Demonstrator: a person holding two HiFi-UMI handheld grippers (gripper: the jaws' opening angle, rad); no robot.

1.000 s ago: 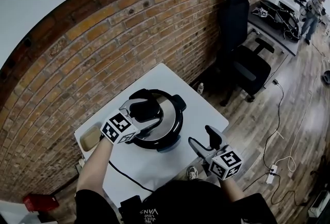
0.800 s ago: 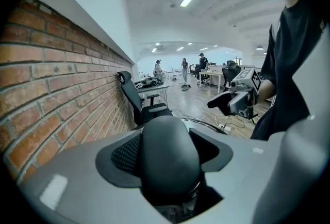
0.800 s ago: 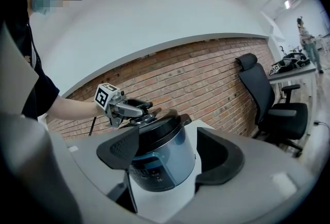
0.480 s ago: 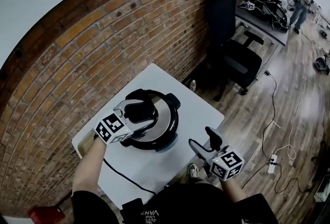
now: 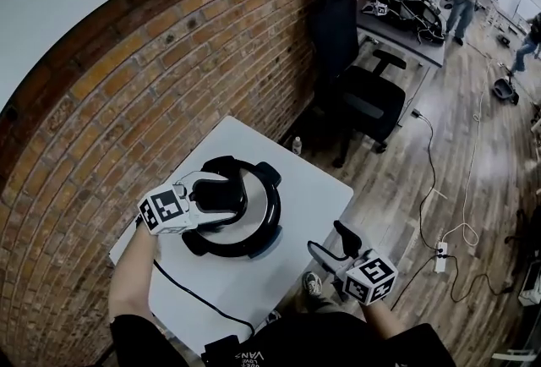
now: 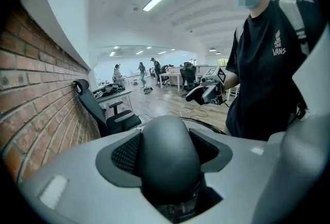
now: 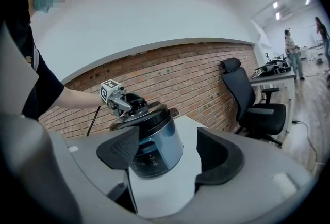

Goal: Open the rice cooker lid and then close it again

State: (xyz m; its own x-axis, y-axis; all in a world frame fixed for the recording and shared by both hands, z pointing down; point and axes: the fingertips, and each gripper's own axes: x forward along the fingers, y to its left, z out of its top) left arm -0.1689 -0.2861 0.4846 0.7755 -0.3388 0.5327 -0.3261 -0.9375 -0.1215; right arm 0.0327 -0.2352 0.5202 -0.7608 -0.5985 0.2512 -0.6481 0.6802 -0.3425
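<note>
Gripping the lid handle (image 6: 166, 156) atop the rice cooker (image 5: 264, 217), the left gripper (image 5: 226, 196) has its wide jaws just closed on it; the right gripper (image 5: 326, 237) hangs spread and empty at the cooker's 5 o'clock.

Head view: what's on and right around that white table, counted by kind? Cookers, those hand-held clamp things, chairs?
Rice cooker: 1
Grippers: 2, the left gripper, its jaws just closed in round the lid handle, and the right gripper, open and empty
Black office chair: 1
White table: 1
Total: 5
</note>
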